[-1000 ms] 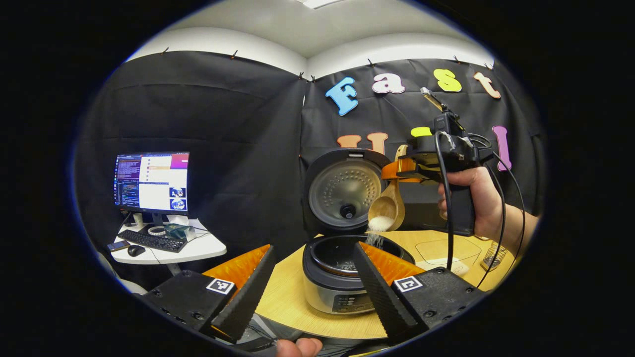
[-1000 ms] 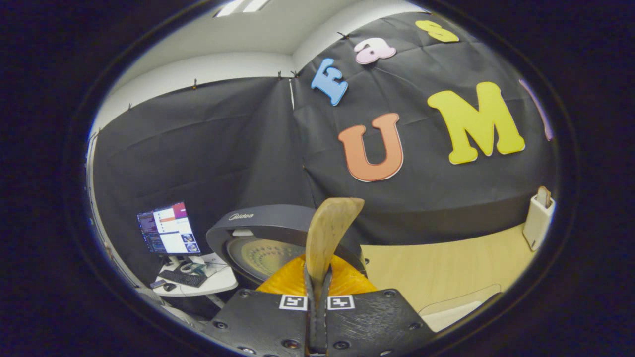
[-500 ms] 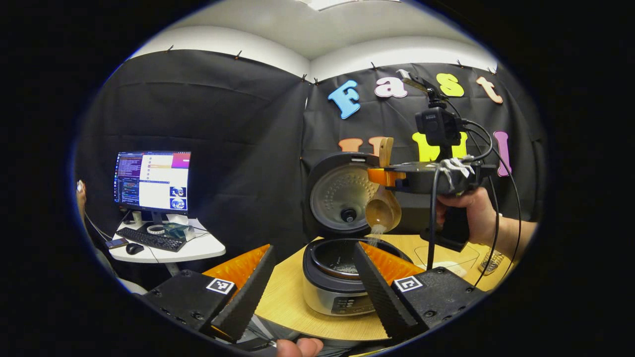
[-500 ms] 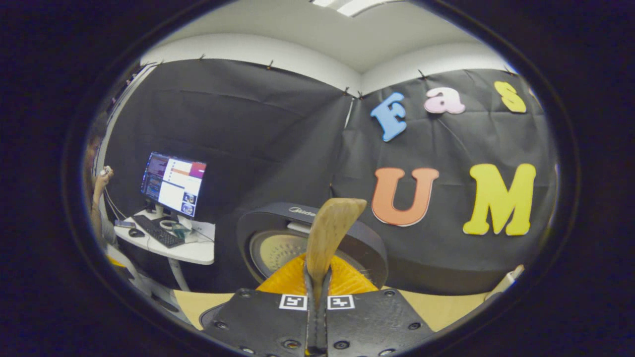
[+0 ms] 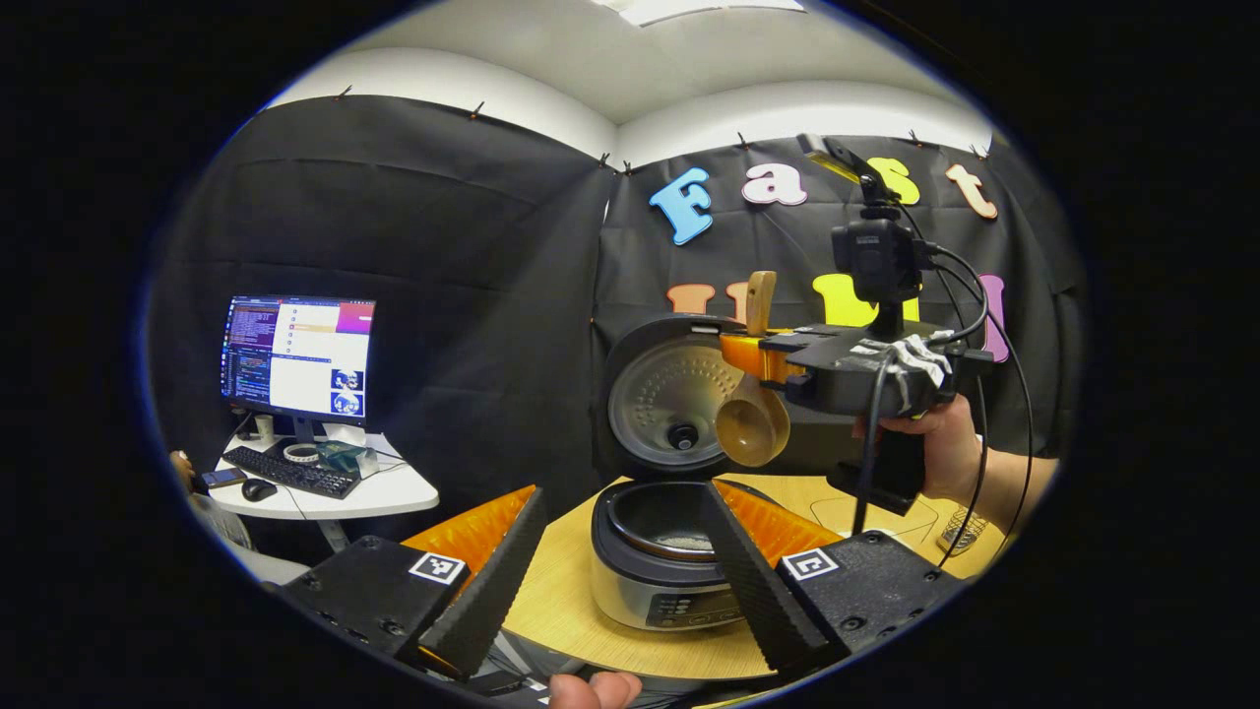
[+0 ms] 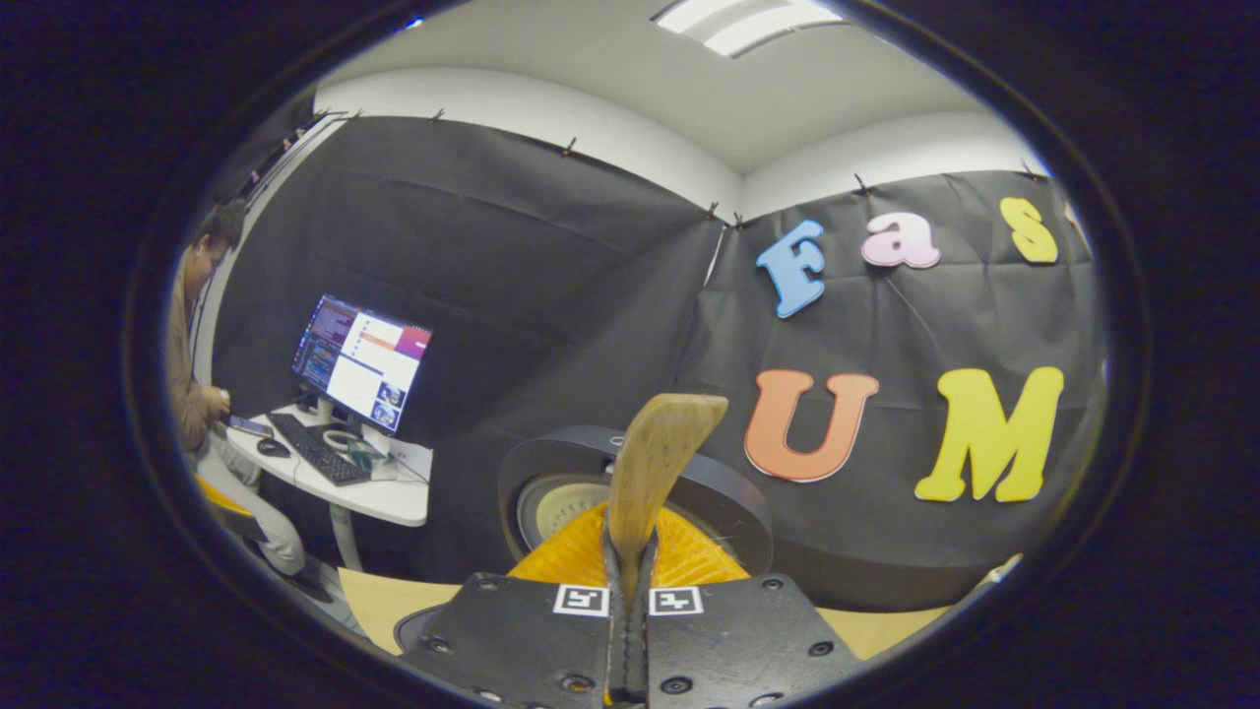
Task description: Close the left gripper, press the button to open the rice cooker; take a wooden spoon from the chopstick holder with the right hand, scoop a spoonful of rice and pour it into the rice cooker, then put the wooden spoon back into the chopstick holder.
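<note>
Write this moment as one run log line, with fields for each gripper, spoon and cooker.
left gripper: open | right gripper: shut on wooden spoon | spoon bowl: empty, above pot | rice cooker: lid open, rice inside

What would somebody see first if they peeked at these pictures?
Probably the rice cooker on the wooden table, its lid up and a little rice in the pot. Just above it the right gripper holds a wooden spoon, bowl tipped and empty. Off to the left glows a bright monitor on a white desk.
</note>
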